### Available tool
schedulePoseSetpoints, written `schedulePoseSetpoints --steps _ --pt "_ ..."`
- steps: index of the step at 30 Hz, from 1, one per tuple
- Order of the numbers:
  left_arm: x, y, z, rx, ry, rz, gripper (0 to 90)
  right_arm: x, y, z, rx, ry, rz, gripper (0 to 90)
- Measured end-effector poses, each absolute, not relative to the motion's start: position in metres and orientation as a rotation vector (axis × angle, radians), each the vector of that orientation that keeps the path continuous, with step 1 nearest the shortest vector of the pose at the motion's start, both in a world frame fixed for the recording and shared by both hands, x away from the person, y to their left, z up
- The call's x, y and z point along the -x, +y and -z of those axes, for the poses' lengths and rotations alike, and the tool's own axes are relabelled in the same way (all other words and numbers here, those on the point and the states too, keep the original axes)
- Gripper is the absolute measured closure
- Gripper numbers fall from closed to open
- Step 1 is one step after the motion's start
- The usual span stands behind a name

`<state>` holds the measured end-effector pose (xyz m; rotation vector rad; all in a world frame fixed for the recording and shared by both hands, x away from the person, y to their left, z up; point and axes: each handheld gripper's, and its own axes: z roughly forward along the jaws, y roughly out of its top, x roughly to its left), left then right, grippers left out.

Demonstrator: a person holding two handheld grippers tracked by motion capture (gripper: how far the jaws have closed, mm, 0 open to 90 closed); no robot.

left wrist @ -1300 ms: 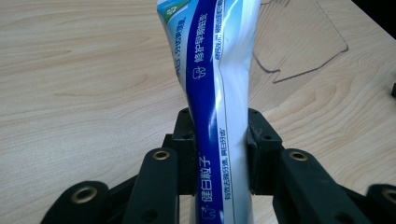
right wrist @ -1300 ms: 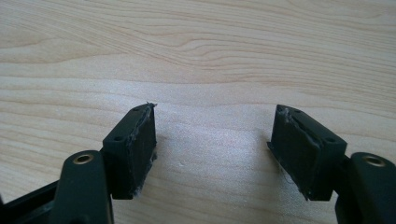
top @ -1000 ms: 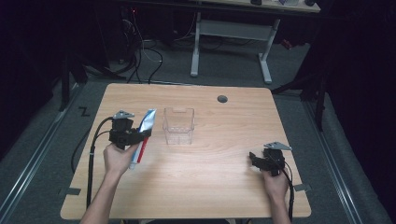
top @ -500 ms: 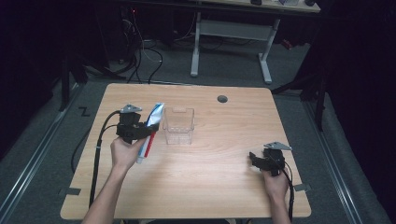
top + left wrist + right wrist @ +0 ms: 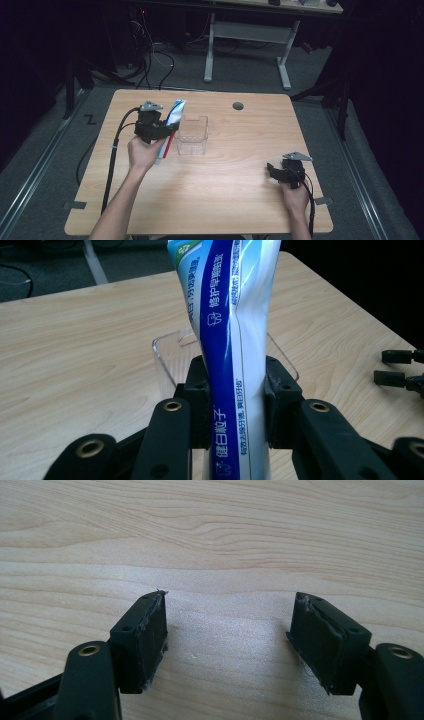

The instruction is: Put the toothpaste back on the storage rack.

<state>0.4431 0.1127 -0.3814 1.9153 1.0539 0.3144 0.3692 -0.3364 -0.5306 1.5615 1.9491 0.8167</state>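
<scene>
My left gripper (image 5: 165,131) (image 5: 235,400) is shut on a blue and white toothpaste tube (image 5: 170,127) (image 5: 230,340) with a red stripe and a white cap at its low end. The tube hangs tilted in the air, its flat end up, just left of a clear plastic box (image 5: 193,134) (image 5: 172,352) that stands open-topped on the wooden table (image 5: 225,200). Near the table's right front, my right gripper (image 5: 270,169) (image 5: 227,640) rests low over bare wood, its jaws open with nothing between them.
A round grey cable port (image 5: 238,105) sits in the table's far edge. The left gripper's cable (image 5: 112,160) trails off the left side. Beyond the table stands a white desk frame (image 5: 250,35) on dark floor.
My left gripper has lifted the toothpaste tube and carried it right and away, up to the clear box's left wall. The right gripper has stayed put.
</scene>
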Motion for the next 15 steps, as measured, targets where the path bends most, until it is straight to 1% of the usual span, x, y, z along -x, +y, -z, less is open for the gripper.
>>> schedulePoseSetpoints --steps 15 --pt "-0.475 0.088 0.373 -1.869 1.048 -0.304 69.7 -0.369 -0.337 0.531 -1.561 1.949 -0.817 31.2"
